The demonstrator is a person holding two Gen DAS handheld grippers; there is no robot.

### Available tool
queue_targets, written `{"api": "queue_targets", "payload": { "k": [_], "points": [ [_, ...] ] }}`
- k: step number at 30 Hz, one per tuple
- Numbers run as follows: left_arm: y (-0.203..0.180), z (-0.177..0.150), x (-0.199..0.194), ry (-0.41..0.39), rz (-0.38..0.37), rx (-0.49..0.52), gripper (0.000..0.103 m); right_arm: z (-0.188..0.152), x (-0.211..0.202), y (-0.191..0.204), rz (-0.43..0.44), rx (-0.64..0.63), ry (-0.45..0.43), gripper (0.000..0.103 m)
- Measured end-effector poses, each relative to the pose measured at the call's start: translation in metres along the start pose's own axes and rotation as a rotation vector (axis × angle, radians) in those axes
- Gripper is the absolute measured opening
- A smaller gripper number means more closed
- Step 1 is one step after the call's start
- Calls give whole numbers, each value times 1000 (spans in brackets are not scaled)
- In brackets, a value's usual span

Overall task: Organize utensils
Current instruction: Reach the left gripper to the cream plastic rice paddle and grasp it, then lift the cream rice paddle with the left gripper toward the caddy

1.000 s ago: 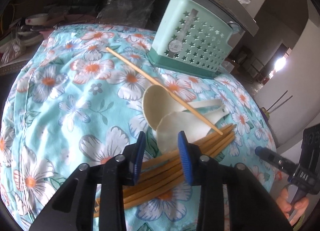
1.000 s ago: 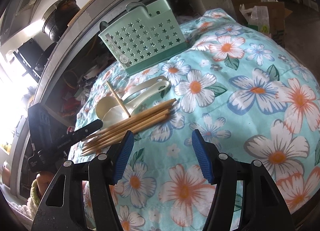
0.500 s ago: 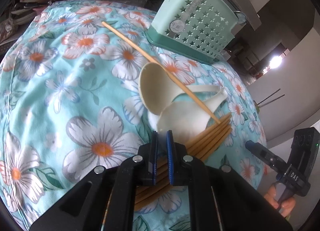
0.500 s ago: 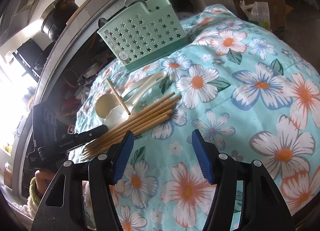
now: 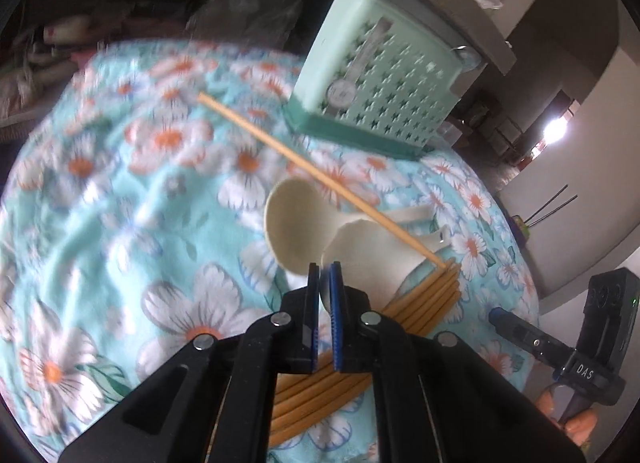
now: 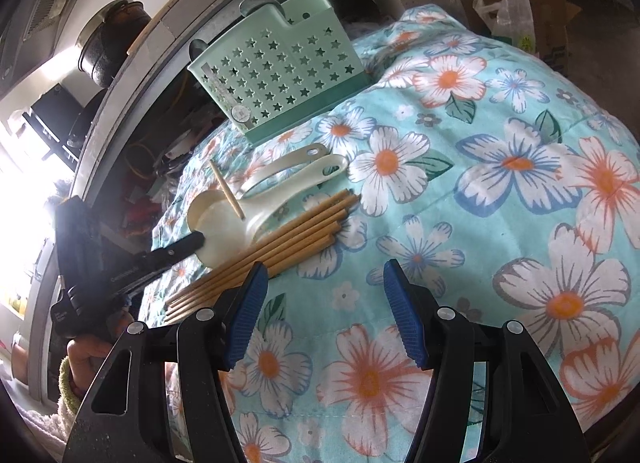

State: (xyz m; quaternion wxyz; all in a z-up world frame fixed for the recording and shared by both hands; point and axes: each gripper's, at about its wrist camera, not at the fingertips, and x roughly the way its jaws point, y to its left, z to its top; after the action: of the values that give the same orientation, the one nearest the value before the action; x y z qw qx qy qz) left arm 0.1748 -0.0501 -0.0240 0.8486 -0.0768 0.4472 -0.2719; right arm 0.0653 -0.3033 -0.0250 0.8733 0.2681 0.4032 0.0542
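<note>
Left jaws (image 5: 325,275) have clamped the spoon's (image 5: 360,247) rim; right jaws (image 6: 322,291) gape, empty.

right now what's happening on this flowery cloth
A person holding a gripper in each hand is sorting utensils. The left gripper has shut on the edge of the nearer cream spoon, beside a bundle of wooden chopsticks. One loose chopstick lies across both spoons. The right gripper hangs open over the cloth, holding nothing. The green star-holed holder stands behind the utensils, with nothing visibly in it yet.
</note>
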Motion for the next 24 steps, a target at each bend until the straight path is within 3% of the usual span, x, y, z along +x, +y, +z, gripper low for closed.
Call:
{"api": "queue_targets", "payload": {
  "k": [8,24],
  "points": [
    [-29,1,-23,-138,85,201,3,-2,1,1,3,-1,0,58],
    [-59,-5,-65,-282,11,310,1,-3,-3,0,-1,4,-14,58]
  ]
}}
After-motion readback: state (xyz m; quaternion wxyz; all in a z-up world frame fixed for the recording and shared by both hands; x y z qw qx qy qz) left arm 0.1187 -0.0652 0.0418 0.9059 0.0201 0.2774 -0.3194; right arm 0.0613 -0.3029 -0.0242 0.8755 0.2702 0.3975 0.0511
